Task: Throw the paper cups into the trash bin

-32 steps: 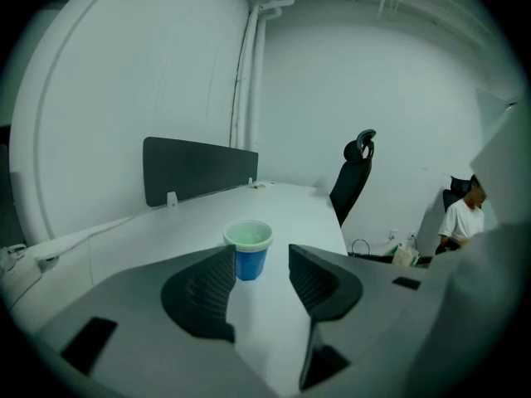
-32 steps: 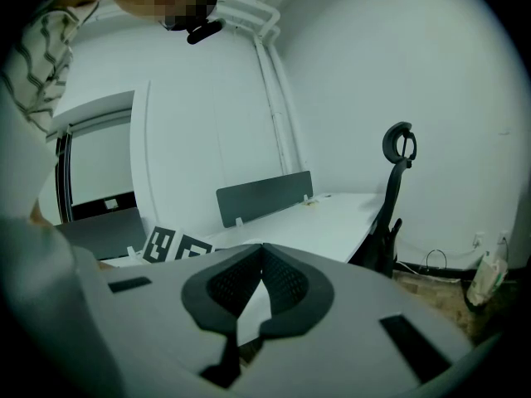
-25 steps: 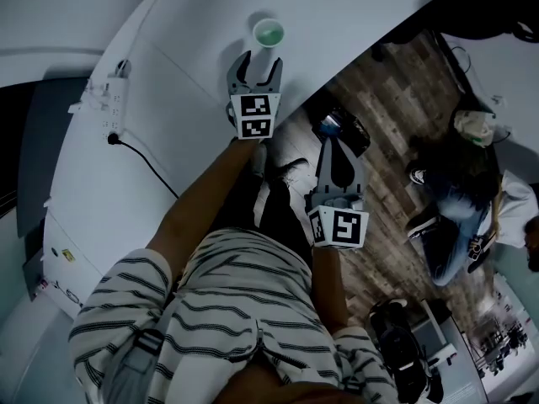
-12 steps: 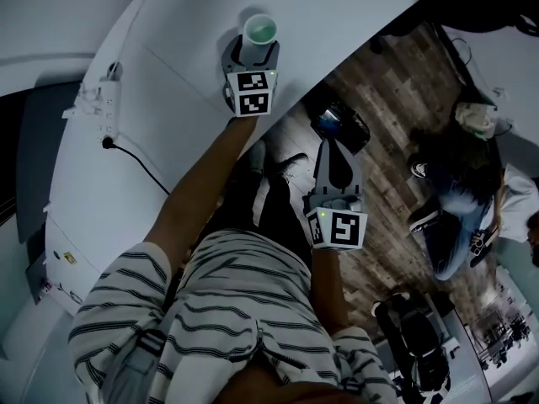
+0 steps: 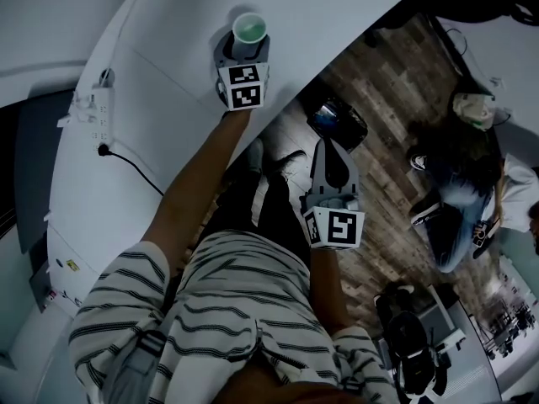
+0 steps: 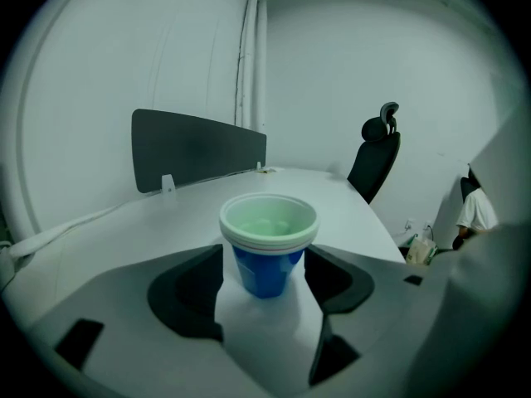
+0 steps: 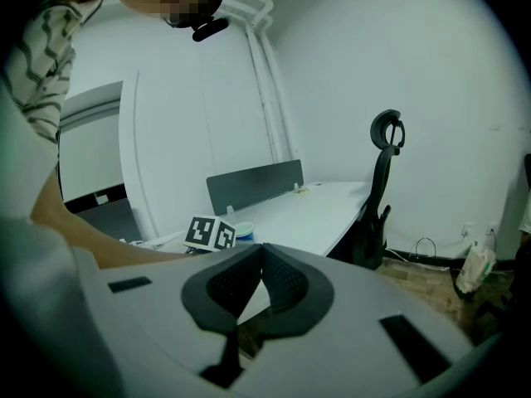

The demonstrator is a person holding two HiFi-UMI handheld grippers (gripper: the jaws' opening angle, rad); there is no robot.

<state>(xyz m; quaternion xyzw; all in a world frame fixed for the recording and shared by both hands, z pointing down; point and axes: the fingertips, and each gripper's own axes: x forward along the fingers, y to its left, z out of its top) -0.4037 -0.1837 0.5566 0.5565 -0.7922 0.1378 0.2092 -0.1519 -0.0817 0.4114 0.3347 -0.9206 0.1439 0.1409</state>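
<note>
A blue paper cup [image 6: 267, 247] with a white rim stands upright on the white table [image 5: 152, 74]; it also shows in the head view as the cup [image 5: 249, 29]. My left gripper [image 6: 264, 293] is open with the cup between its jaws. The jaws have just been opening, and a thin gap shows on each side of the cup. In the head view the left gripper [image 5: 242, 47] reaches over the table near its edge. My right gripper [image 7: 261, 259] is shut with nothing in it and hangs over the wooden floor, where the head view shows the right gripper [image 5: 331, 160].
A power strip [image 5: 94, 108] with a black cable lies on the table's left. A dark round container [image 5: 337, 123] sits on the floor beside the table edge. A person [image 5: 459, 200] sits at the right. A grey divider panel [image 6: 195, 148] and an office chair [image 6: 375, 152] stand beyond the cup.
My left gripper has moved forward along the table. The cup stood ahead of its fingertips before and now stands between the jaws. The right gripper has stayed put.
</note>
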